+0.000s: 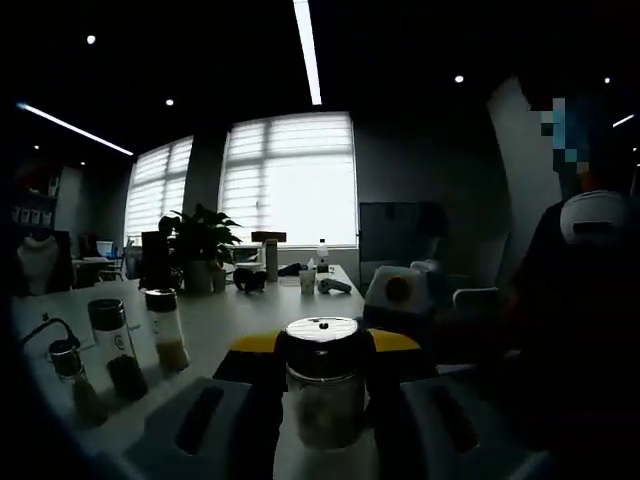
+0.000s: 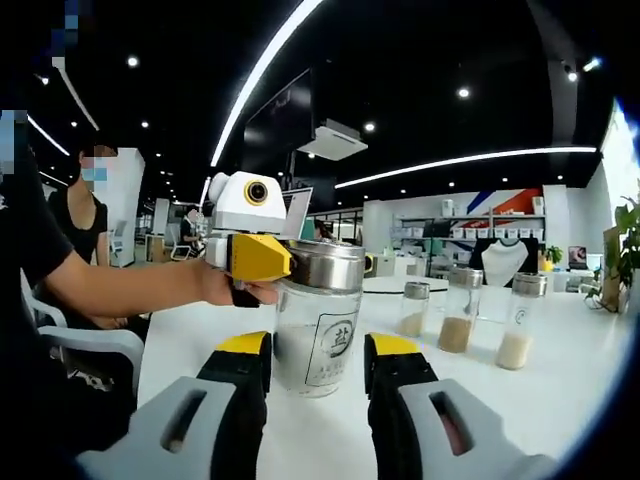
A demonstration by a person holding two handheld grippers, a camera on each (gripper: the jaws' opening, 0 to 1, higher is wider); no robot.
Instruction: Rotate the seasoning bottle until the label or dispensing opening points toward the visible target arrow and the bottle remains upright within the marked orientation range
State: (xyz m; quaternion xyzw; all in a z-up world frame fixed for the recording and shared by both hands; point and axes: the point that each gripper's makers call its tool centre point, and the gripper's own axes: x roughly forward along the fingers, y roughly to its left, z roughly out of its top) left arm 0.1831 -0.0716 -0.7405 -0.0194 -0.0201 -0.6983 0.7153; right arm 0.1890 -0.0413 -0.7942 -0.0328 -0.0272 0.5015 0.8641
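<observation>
A clear glass seasoning bottle [image 2: 318,335] with a steel lid stands upright on the white table [image 2: 570,400]. Its printed label faces the right gripper view. My right gripper [image 2: 318,345] has its yellow-tipped jaws against both sides of the glass body. The left gripper [image 2: 262,258], held by a person's hand, comes in from the left and clamps the lid. In the dim left gripper view the same bottle [image 1: 322,385] sits between my left gripper's [image 1: 322,342] yellow tips, lid level with them.
Three more seasoning bottles [image 2: 458,318] stand in a row at the right on the table, also seen as bottles [image 1: 115,350] at the left. A potted plant [image 1: 200,250] and small items sit at the table's far end. A person's arm [image 2: 120,288] reaches in from the left.
</observation>
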